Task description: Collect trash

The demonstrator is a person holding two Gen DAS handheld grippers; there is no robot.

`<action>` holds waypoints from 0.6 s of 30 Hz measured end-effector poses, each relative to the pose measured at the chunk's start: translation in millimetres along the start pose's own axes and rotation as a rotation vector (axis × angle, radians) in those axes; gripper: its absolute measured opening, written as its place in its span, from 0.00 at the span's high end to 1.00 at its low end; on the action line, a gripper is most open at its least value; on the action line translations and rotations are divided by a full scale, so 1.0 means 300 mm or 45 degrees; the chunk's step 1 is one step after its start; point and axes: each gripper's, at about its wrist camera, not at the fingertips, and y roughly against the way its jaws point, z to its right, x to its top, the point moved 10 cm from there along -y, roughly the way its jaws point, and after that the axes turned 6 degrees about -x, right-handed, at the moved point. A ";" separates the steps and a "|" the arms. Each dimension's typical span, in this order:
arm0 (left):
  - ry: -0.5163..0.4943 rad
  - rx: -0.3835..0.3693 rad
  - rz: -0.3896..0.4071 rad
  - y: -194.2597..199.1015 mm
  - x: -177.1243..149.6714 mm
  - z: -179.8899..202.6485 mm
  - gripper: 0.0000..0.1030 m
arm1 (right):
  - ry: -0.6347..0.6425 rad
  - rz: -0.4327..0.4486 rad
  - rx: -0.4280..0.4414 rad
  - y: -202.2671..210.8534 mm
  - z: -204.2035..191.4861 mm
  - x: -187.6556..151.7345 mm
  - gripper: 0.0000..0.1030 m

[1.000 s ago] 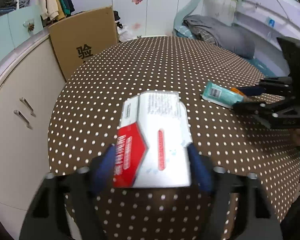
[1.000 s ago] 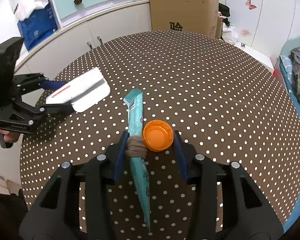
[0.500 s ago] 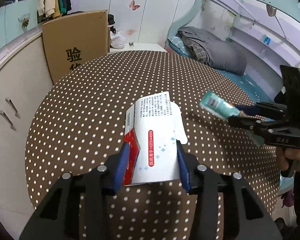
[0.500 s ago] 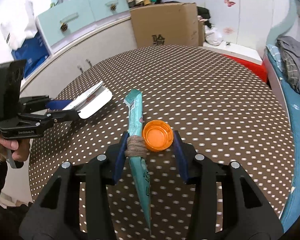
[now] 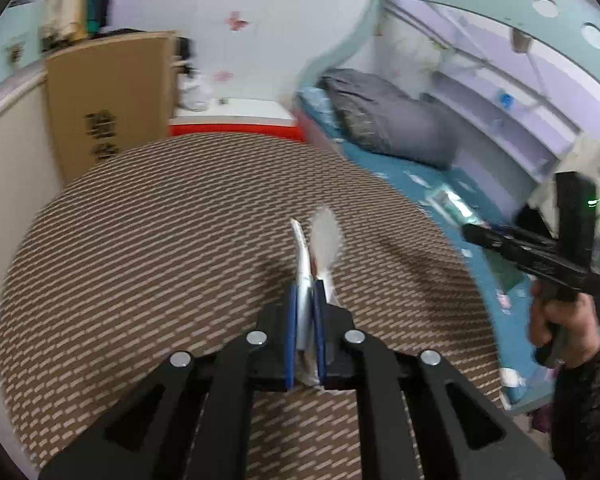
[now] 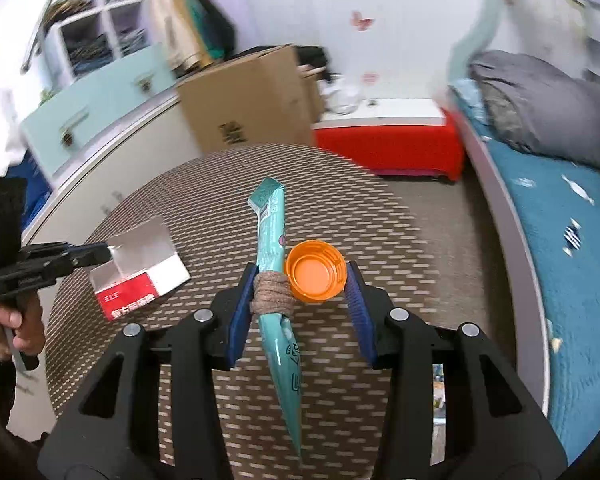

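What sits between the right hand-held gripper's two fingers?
Right wrist view: the right hand-held gripper clamps a teal wrapper, a brown cord knot and an orange cap.

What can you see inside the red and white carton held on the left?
The carton shows only bare grey inner walls through its open end. Its deeper red half is closed over, so anything there stays hidden.

Red-and-white carton (image 6: 140, 276), teal wrapper (image 6: 274, 240), orange cap (image 6: 315, 271), brown white-dotted tablecloth (image 6: 400, 240), blue gripper pads (image 6: 242, 312)
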 end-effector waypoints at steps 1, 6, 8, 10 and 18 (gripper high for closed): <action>-0.043 0.022 -0.015 -0.022 0.004 0.030 0.93 | -0.030 -0.001 -0.025 0.001 0.057 -0.002 0.58; -0.115 0.064 -0.098 -0.132 0.007 0.092 0.92 | -0.093 -0.007 -0.050 0.015 0.172 -0.035 0.58; -0.115 0.057 -0.124 -0.155 -0.010 0.099 0.92 | -0.115 -0.013 -0.048 0.006 0.193 -0.048 0.58; -0.118 0.043 -0.139 -0.188 -0.016 0.110 0.92 | -0.125 -0.018 -0.045 0.000 0.204 -0.057 0.58; -0.105 0.007 -0.090 -0.229 -0.006 0.148 0.30 | -0.121 -0.022 -0.025 0.000 0.172 -0.061 0.58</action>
